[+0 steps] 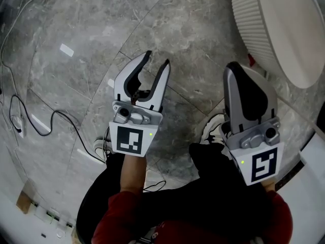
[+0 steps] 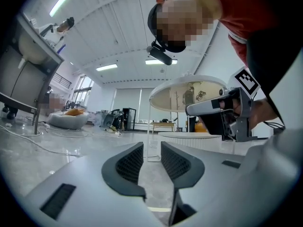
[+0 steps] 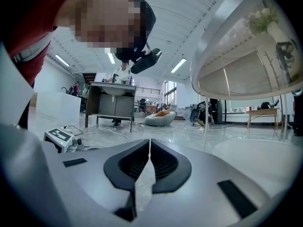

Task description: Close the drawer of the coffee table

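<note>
The coffee table [image 1: 277,32] is round and white with a ribbed side, at the head view's top right; no drawer shows in any view. My left gripper [image 1: 158,58] hangs over the marble floor left of the table, its jaws partly apart with nothing between them. In the left gripper view the left gripper [image 2: 151,146] points level toward the low ribbed table [image 2: 189,138]. My right gripper [image 1: 234,66] is shut and empty, close to the table's near edge. In the right gripper view the right gripper [image 3: 149,142] sits under the tabletop's [image 3: 246,56] overhang.
Cables [image 1: 56,117] trail over the grey marble floor at the left, with a power strip [image 1: 48,216] at the bottom left. The person's shoes [image 1: 216,128] stand between the grippers. A sink cabinet [image 3: 111,104] and a beanbag [image 3: 161,118] stand far off.
</note>
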{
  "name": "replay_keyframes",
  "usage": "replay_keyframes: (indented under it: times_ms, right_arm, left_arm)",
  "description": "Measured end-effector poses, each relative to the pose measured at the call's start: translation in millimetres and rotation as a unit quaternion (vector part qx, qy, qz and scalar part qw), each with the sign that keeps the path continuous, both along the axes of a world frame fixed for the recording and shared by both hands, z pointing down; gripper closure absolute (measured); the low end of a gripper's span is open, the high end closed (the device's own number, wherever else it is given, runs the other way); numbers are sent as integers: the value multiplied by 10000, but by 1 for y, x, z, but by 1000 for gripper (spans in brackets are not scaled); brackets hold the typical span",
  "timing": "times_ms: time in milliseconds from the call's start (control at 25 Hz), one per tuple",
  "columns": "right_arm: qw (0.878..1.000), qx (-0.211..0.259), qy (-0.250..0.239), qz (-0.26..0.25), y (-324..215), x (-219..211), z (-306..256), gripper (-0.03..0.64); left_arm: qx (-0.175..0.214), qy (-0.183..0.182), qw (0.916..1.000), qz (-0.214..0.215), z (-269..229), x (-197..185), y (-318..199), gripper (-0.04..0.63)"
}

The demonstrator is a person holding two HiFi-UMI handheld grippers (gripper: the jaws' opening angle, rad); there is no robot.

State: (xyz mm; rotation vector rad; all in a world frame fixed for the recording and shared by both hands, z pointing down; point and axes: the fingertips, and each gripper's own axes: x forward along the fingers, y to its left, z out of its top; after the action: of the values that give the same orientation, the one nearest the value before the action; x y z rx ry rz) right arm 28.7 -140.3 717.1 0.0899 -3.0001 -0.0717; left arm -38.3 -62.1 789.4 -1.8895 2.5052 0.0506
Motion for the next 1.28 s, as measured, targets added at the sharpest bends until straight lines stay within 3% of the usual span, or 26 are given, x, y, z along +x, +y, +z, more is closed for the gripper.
replay_keyframes:
  times_ms: [160, 440, 640, 800, 920, 1000, 1160, 1280]
  right_arm:
    - [10000, 10, -1, -1, 1, -1, 1, 591]
    - [10000, 15, 7, -4, 2, -2, 3, 591]
    - [9999, 122, 58, -46, 4, -9, 3, 591]
    - [9999, 124, 37, -101, 12, -25, -4, 591]
    - [9997, 78, -207, -43, 16, -49, -45, 591]
    - [9993, -261, -266, 1, 25, -61, -77, 591]
    - [9949, -1003, -114, 31, 53, -74, -156, 592]
    - [9966, -825, 21, -75, 73, -78, -235, 592]
  left_arm:
    - [63, -49, 9999, -127, -5, -4, 4, 575]
    - [33, -266, 9994, -217, -15, -9, 6, 583]
    - [-121, -1113, 9937, -77, -53, -42, 1, 581]
    - [-163, -1147, 9933, 50, -86, -58, 20, 581]
    - [-427, -897, 9945, 333, -107, -68, 44, 581]
    - [-582, -718, 9950, 386, -134, -77, 62, 581]
    - [-668, -698, 9953, 115, -229, -77, 100, 581]
    - [-774, -523, 9956, 45, -309, -73, 117, 581]
